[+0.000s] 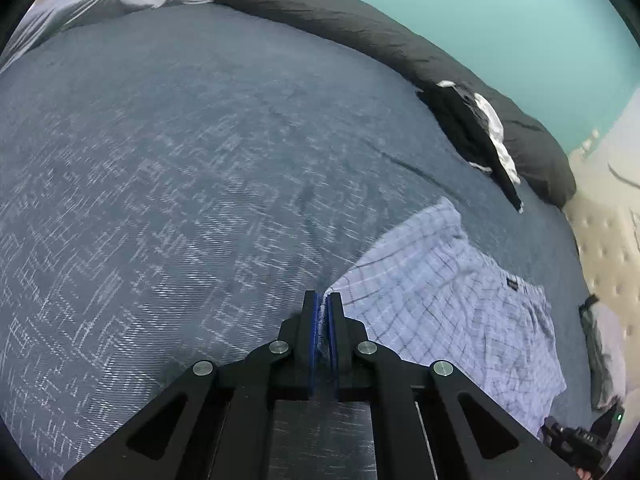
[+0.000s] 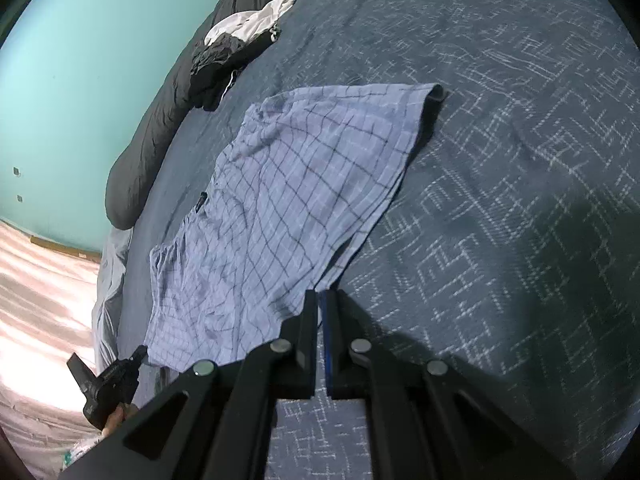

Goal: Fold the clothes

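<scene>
Two hand-held grippers pinched the near hem of a pair of checked shorts (image 2: 280, 208) laid flat on a bed, as a fold was about to begin. The left gripper (image 1: 323, 300) had its jaws drawn almost together on one corner of the pale cloth, a sliver of fabric showing between the blue pads (image 1: 317, 320). The right gripper (image 2: 320, 298) was likewise closed tight at the opposite corner of that edge, though its tips hid how much cloth it had taken.

The shorts lay on the bedspread (image 1: 180, 200), well clear of a heap of black-and-white clothes (image 2: 240, 48) that rested against a long dark bolster (image 1: 360, 28) by the turquoise wall (image 2: 80, 80).

The fold would likely go best with both corners lifted together and level, the edge kept taut between them, then carried over to meet the far edge, which looked gathered like a waistband, so the sides lined up before release. Uneven lifting could skew the thin cloth, and a shallow pinch could slip.

The shorts appeared to be light woven cotton, lilac-blue with a dark grid check, softly creased, with a small dark label (image 2: 201, 200) near one side. The bedspread was a heavier slate-blue weave flecked with broken white lines. The bolster looked plump and wrinkled.
</scene>
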The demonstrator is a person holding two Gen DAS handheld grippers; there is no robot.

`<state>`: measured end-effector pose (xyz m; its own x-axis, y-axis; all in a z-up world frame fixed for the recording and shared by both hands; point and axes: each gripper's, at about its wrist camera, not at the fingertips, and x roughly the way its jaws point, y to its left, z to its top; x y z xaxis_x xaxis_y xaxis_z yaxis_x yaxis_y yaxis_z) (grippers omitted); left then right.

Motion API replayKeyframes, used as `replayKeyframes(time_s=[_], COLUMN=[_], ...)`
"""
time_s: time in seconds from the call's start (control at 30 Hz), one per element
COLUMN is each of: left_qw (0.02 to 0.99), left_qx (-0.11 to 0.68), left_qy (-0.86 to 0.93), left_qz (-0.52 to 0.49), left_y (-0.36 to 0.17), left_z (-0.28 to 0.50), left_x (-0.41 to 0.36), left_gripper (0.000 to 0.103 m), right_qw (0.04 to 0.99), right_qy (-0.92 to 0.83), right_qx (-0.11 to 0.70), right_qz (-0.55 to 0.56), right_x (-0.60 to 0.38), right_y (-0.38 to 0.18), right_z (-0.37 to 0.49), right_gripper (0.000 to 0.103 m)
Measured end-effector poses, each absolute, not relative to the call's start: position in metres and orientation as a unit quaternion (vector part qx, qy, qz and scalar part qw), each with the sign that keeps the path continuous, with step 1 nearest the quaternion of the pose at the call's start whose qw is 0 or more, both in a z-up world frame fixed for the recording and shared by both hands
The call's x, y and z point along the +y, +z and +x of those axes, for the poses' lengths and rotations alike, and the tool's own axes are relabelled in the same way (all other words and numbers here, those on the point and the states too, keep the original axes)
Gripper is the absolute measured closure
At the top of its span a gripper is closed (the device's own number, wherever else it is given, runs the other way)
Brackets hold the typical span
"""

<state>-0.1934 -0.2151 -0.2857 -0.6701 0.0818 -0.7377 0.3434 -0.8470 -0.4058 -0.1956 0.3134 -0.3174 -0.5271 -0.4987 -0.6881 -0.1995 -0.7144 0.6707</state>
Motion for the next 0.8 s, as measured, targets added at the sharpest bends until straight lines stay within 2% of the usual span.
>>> replayKeyframes(time_s=[0.13, 0.6, 0.67, 0.8], left_qw=[0.084, 0.075, 0.077, 0.08], left_qx=[0.29, 0.286, 0.286, 0.285], left_qy=[-0.862, -0.861, -0.863, -0.868], left_qz=[0.406, 0.413, 0.409, 0.398], left_y=[-0.298, -0.299, -0.295, -0.285], left_z=[-0.194, -0.199, -0.198, -0.191], left_x=[-0.224, -0.212, -0.212, -0.214], left_gripper=[0.098, 0.097, 0.095, 0.078], right_qw=[0.092, 0.099, 0.103, 0.107], right_qy=[-0.795, -0.804, -0.805, -0.809], right_qx=[-0.368, -0.369, -0.37, -0.368], right_qz=[0.473, 0.456, 0.453, 0.445], right_x=[0.313, 0.295, 0.291, 0.285], right_y=[-0.316, -0.311, -0.309, -0.304], right_z=[-0.197, -0.215, -0.22, -0.229], right_gripper=[0.1, 0.098, 0.098, 0.098])
